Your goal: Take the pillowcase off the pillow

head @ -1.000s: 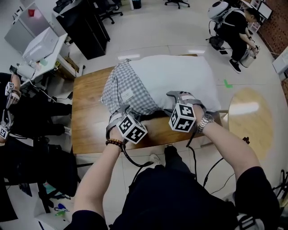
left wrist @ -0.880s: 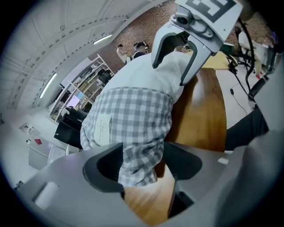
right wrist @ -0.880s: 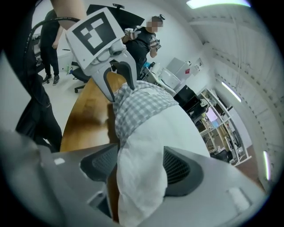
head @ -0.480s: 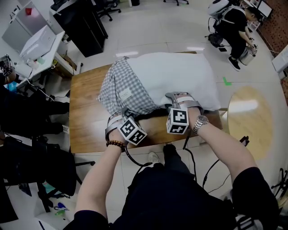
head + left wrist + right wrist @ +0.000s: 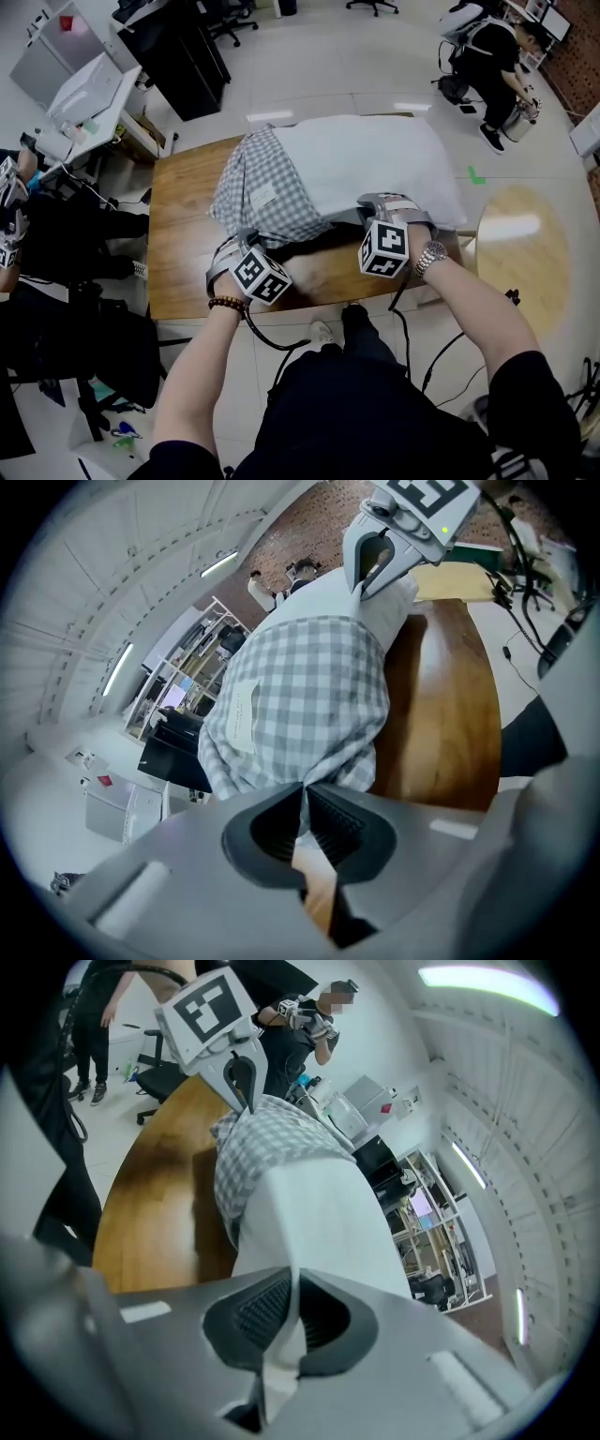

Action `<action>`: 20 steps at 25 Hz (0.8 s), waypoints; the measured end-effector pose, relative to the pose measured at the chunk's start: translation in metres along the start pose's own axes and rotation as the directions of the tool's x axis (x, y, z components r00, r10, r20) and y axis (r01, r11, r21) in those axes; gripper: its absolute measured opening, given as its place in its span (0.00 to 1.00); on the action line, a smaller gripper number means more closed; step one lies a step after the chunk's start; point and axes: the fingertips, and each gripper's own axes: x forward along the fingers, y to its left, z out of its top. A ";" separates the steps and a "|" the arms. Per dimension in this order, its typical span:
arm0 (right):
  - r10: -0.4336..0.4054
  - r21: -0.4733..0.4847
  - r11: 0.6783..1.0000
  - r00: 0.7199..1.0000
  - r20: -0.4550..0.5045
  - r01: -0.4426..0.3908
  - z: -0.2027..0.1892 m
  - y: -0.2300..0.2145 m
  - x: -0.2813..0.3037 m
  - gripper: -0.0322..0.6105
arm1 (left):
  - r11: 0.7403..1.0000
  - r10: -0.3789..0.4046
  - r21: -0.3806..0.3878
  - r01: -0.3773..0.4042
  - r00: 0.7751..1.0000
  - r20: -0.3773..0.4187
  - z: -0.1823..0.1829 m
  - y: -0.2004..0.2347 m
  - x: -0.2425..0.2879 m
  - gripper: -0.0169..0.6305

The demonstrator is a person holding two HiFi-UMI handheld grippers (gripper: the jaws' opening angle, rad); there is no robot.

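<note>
Checked grey-and-white cloth, the pillowcase, covers only the left end of the pillow, which lies on the wooden table with its long axis running left to right in the head view. The bare white part sticks out to the right. Both tools sit at the near long edge, pointing away from the person and downward. The left gripper is the one nearer the case. Its jaws have just been closing and now pinch a fold of the checked cloth at the case's near lower corner. The right gripper is nearer the uncovered end. Its jaws have likewise just been closing and now clamp a ridge of the white pillow. Judging by this layout, the case's mouth faces right, so the case would have to slide off leftward along the long axis while the right side holds the pillow back. A small white label shows on the case. I cannot tell whether the left pinch has caught cloth alone or some of the pillow's filling with it. How far the pillow reaches inside the case is hidden, and so is its far side. The markered cubes and the hands cover the near edge in the head view.
</note>
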 end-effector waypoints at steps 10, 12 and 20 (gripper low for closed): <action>0.003 0.074 0.997 1.000 -0.024 -0.001 -0.011 -0.018 -0.017 0.06 | 0.997 0.007 -0.081 -0.011 0.999 -0.045 -0.026 0.024 -0.008 0.05; 0.004 0.088 0.996 0.999 -0.034 -0.001 -0.015 -0.021 -0.019 0.06 | 0.995 0.012 -0.102 -0.019 0.997 -0.070 -0.037 0.033 -0.007 0.05; 0.040 0.110 0.993 0.997 -0.073 -0.032 -0.031 -0.019 -0.025 0.06 | 0.989 0.031 -0.136 -0.051 0.989 -0.143 -0.081 0.057 -0.001 0.04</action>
